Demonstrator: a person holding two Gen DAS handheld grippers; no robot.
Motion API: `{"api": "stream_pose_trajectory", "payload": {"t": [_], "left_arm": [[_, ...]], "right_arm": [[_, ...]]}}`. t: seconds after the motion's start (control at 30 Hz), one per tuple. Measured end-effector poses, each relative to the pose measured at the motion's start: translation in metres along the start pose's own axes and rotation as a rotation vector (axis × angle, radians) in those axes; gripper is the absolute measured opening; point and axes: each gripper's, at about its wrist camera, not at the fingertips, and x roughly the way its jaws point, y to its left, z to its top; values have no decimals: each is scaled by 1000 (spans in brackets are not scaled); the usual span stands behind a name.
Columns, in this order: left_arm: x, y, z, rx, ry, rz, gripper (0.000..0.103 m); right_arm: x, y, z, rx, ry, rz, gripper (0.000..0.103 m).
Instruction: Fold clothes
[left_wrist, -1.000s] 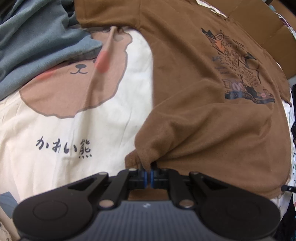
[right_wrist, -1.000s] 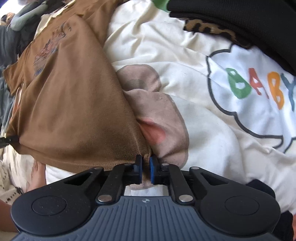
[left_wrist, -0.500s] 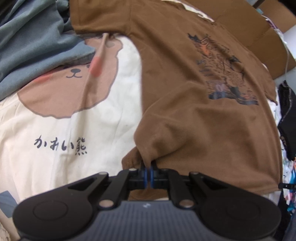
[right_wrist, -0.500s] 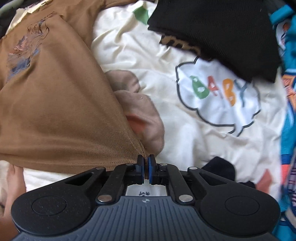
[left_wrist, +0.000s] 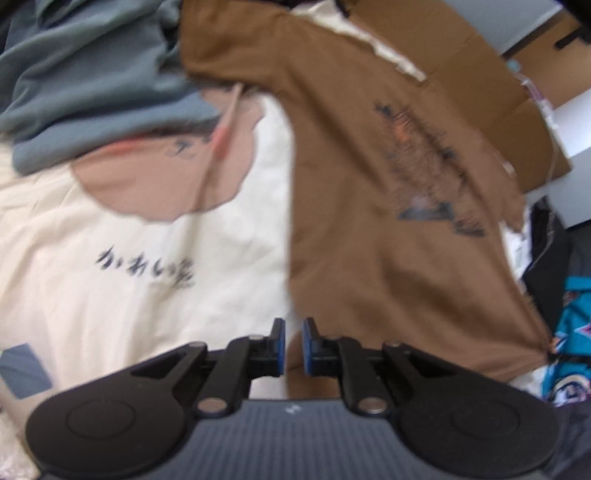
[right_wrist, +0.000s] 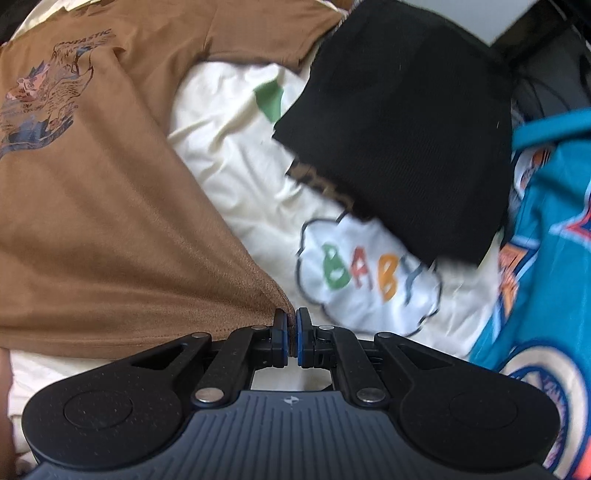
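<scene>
A brown T-shirt (left_wrist: 388, 240) with a dark chest print lies spread on a cream bear-print blanket (left_wrist: 147, 258). In the left wrist view my left gripper (left_wrist: 292, 345) hovers over the shirt's near edge. Its jaws are opening, with a narrow gap between the blue pads; brown cloth shows behind the gap and the pads do not press on it. In the right wrist view the same brown T-shirt (right_wrist: 110, 221) is pulled up into a taut peak at one hem corner. My right gripper (right_wrist: 291, 338) is shut on that corner.
A grey-blue garment (left_wrist: 92, 81) is heaped at the upper left, and flattened cardboard (left_wrist: 461, 74) lies beyond the shirt. A black garment (right_wrist: 406, 129) rests on the cream blanket (right_wrist: 240, 166) above its "BABY" cloud print. A teal printed garment (right_wrist: 546, 258) lies at the right.
The left jaws have parted and let go of the bunched shirt edge, which now lies flatter. Both grippers have risen. The right one has lifted its corner, drawing the cloth taut.
</scene>
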Motion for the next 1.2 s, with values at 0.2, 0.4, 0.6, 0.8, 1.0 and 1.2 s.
{"api": "stream_pose_trajectory", "payload": {"t": [0.2, 0.4, 0.6, 0.8, 1.0, 1.2], "left_arm": [[23, -12, -11, 133, 79, 37, 20], [46, -41, -28, 342, 121, 61, 26], [58, -46, -36, 373, 160, 24, 38], [68, -37, -35, 300, 163, -27, 42], [79, -35, -34, 232, 188, -34, 34], [55, -16, -24, 121, 208, -90, 3]], "right_arm": [[-3, -2, 25, -33, -14, -44, 2], [-1, 0, 36, -56, -8, -50, 2], [10, 0, 29, -56, 18, -46, 2], [17, 4, 22, -62, 33, -45, 2], [17, 5, 19, -57, 30, -44, 2], [6, 1, 18, -48, 13, -31, 2]]}}
